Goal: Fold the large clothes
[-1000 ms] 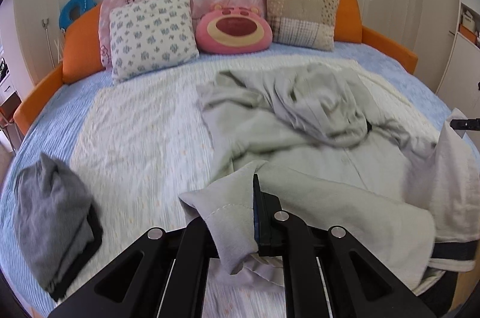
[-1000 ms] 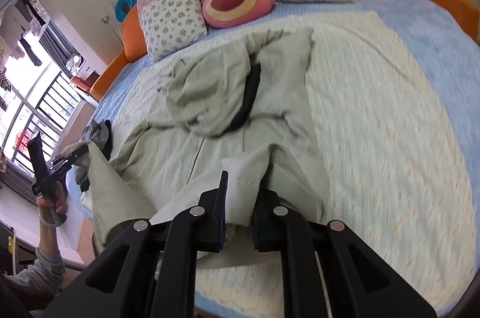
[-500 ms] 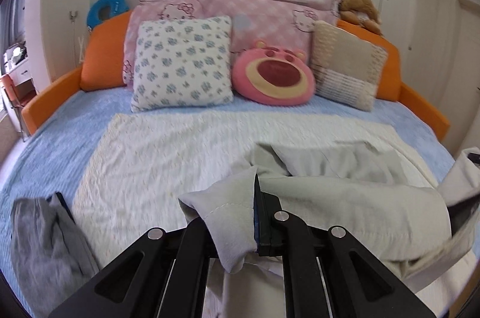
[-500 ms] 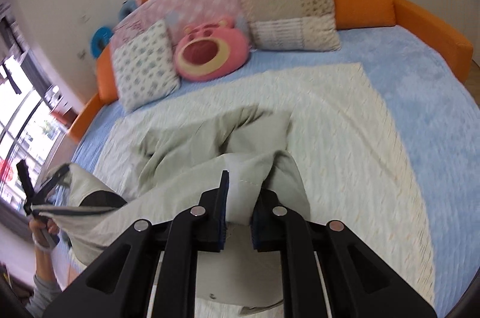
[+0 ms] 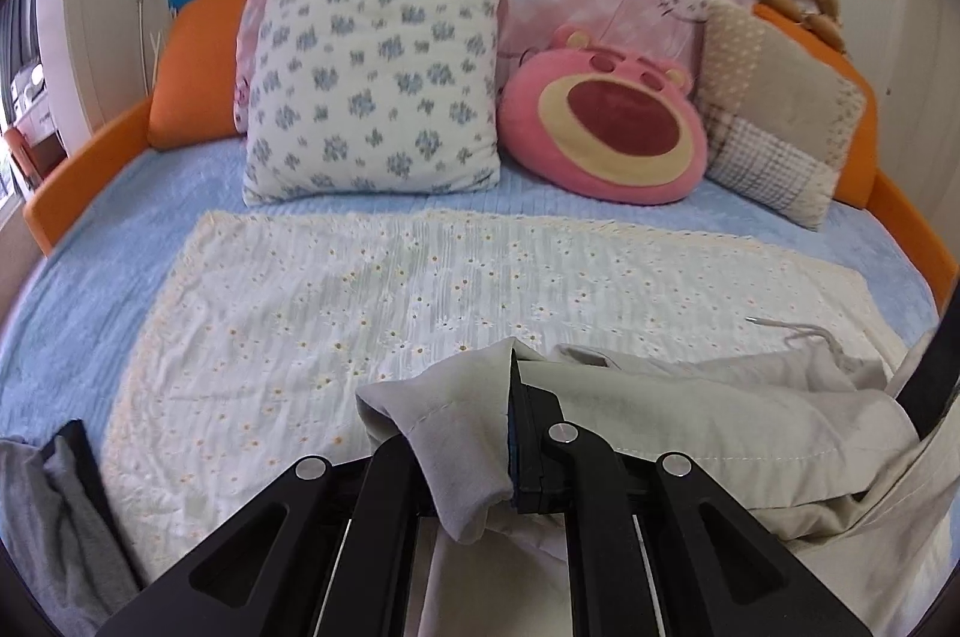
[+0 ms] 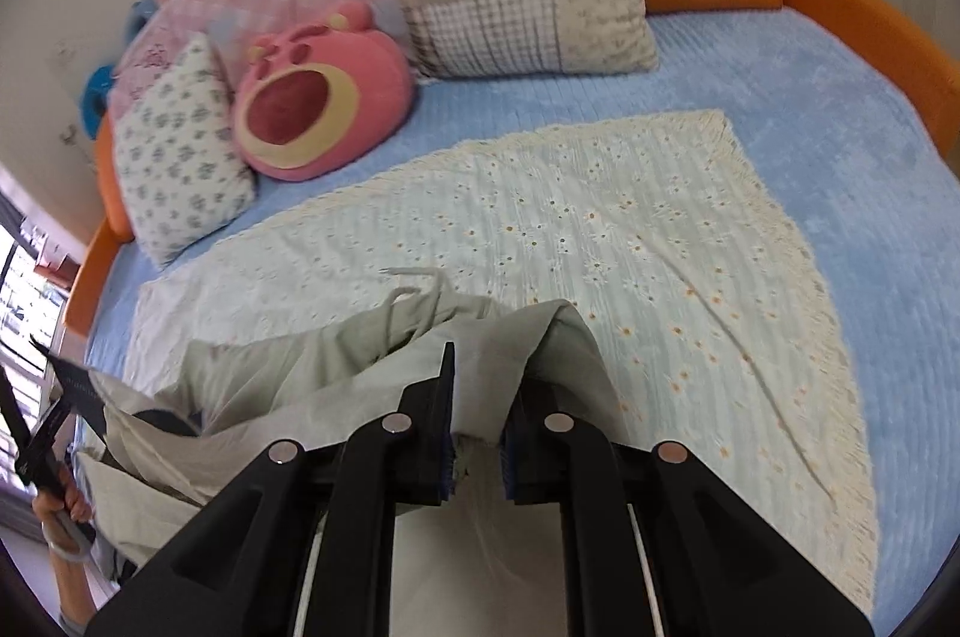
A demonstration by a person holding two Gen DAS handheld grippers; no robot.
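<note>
Beige garment (image 5: 690,415), left wrist view: left tongs (image 5: 510,433) are clenching its hemmed corner, the cloth running rightward toward the other hand, its bulk lying low over the daisy-print spread (image 5: 372,313). Right wrist view: right tongs (image 6: 477,415) are gripping the opposite corner, the garment's long axis spanning both hands.

Each camera sits just behind its own two fingers, looking along them and downward over the bed (image 5: 120,241) toward the pillows beyond the fingertips. The left wrist view faces the floral pillow (image 5: 372,84) squarely; the right wrist view looks from further right, angled leftward. Both share the daisy blanket (image 6: 600,229) ahead of the fingers.
</note>
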